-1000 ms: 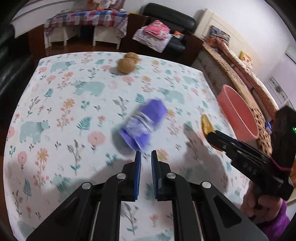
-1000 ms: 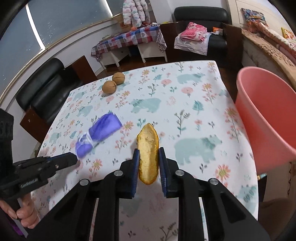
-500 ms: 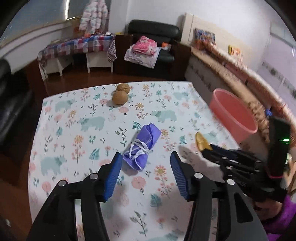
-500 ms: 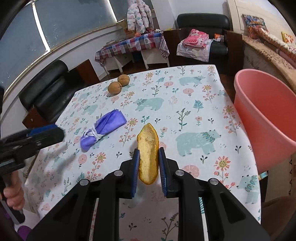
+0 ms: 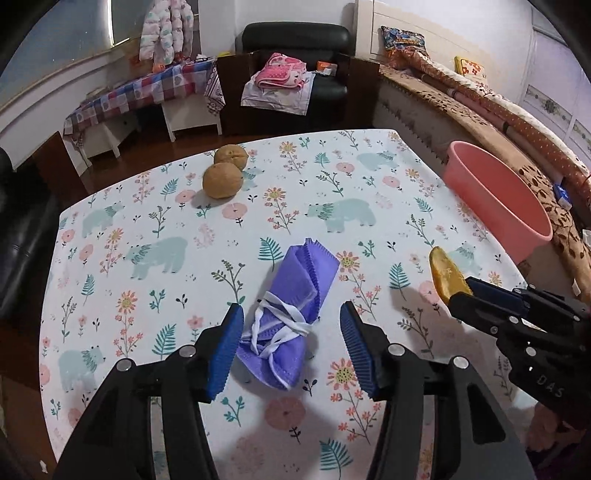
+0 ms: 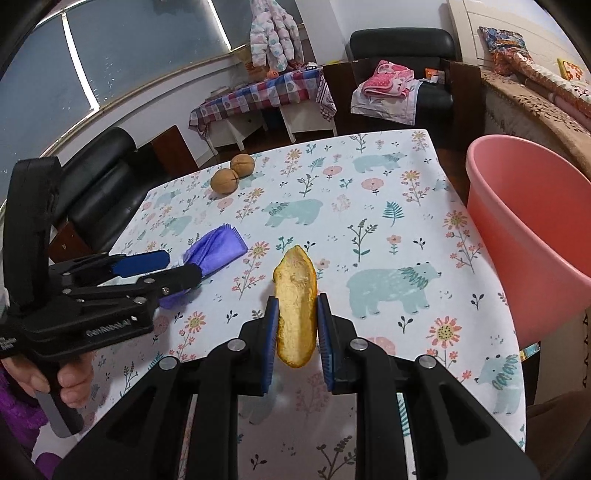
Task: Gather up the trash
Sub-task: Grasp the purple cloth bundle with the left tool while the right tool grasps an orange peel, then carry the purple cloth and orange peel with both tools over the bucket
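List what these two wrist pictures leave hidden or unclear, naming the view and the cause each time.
- Bottom of the pink tub: right wrist view, its own wall and the picture edge hide it; contents unseen.
- Near end of the purple mask: right wrist view, the left gripper covers it.
- Back end of the yellow peel: left wrist view, the right gripper covers it.

A lived-in family room at home: a table [image 5: 110, 236] under a bear-and-flower cloth, a black leather armchair [image 5: 295, 40] heaped with folded laundry [image 5: 280, 70], a padded child's jacket [image 6: 275, 33] hanging (by the window), patterned quilts [image 5: 480, 96] alongside.
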